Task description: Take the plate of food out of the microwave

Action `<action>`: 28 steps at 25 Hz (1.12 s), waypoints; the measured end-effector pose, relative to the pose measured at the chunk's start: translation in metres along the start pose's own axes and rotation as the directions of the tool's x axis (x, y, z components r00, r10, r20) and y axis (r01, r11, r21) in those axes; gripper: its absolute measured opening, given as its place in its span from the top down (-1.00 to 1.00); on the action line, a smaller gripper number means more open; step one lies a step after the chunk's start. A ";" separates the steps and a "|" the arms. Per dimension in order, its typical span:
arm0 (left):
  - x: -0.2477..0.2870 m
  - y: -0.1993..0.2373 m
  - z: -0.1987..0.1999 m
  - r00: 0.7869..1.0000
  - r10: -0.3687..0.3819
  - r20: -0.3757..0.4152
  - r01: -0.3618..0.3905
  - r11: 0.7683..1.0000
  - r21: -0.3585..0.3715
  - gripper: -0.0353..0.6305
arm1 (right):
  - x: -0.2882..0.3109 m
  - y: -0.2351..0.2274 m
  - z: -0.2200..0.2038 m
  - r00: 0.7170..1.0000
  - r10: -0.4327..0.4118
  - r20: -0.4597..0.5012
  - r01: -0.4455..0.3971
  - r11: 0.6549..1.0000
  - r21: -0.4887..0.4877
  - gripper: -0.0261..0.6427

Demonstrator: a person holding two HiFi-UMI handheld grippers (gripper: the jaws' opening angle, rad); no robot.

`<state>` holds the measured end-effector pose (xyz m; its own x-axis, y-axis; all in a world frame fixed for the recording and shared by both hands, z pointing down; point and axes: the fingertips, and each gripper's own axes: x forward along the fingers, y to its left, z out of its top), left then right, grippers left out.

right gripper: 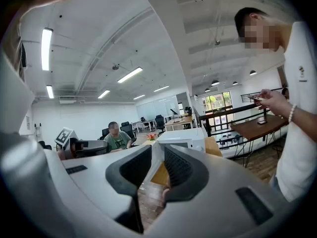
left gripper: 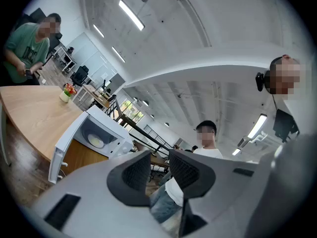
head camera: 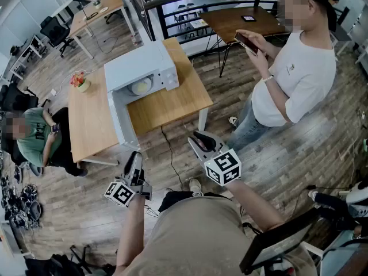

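Observation:
A white microwave [head camera: 141,71] stands on a wooden table [head camera: 172,102] with its door [head camera: 119,122] swung open toward me. Inside it lies a plate of pale food [head camera: 141,86]. The left gripper view also shows the microwave [left gripper: 101,128] and the plate [left gripper: 95,141]. In the right gripper view the microwave [right gripper: 182,139] is farther off. Both grippers hang over the floor, short of the table's front edge. My left gripper [head camera: 135,155] [left gripper: 159,165] and right gripper [head camera: 196,137] [right gripper: 157,165] each show a narrow gap with nothing between the jaws.
A person in a white shirt [head camera: 293,79] stands right of the table with a phone. A seated person in green [head camera: 34,137] is at the table's left end. On that end is a small flower pot [head camera: 80,83]. A cable [head camera: 171,160] trails over the floor.

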<state>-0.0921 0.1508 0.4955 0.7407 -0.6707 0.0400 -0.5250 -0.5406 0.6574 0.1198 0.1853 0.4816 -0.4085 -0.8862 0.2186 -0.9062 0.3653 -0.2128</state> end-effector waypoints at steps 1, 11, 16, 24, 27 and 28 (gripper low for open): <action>-0.001 0.002 0.000 1.000 0.005 0.004 -0.005 1.000 0.003 0.60 | 0.003 0.000 -0.002 1.000 0.013 -0.014 -0.013 1.000 0.016 0.66; -0.002 0.017 0.003 0.999 0.027 0.019 -0.027 1.000 -0.010 0.60 | 0.018 0.007 -0.008 0.997 0.075 -0.025 -0.071 0.987 0.141 0.60; -0.001 0.019 0.002 1.000 0.023 0.018 -0.022 1.000 -0.012 0.60 | 0.018 0.002 -0.007 0.998 0.062 -0.012 -0.059 0.983 0.176 0.60; -0.006 0.018 0.005 1.000 0.026 0.005 -0.026 1.000 -0.008 0.60 | 0.015 0.006 -0.007 0.998 0.059 -0.013 -0.055 0.978 0.201 0.60; -0.008 0.014 0.003 1.000 0.023 0.009 -0.023 1.000 -0.009 0.60 | 0.012 0.004 -0.005 0.998 0.059 -0.011 -0.056 0.980 0.190 0.60; -0.008 0.012 0.002 1.000 0.023 0.013 -0.023 1.000 -0.012 0.60 | 0.012 0.003 -0.004 0.998 0.061 -0.010 -0.058 0.980 0.188 0.60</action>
<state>-0.1056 0.1486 0.5017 0.7231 -0.6893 0.0457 -0.5369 -0.5192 0.6649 0.1120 0.1764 0.4874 -0.4641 -0.8593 0.2149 -0.8444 0.3560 -0.4003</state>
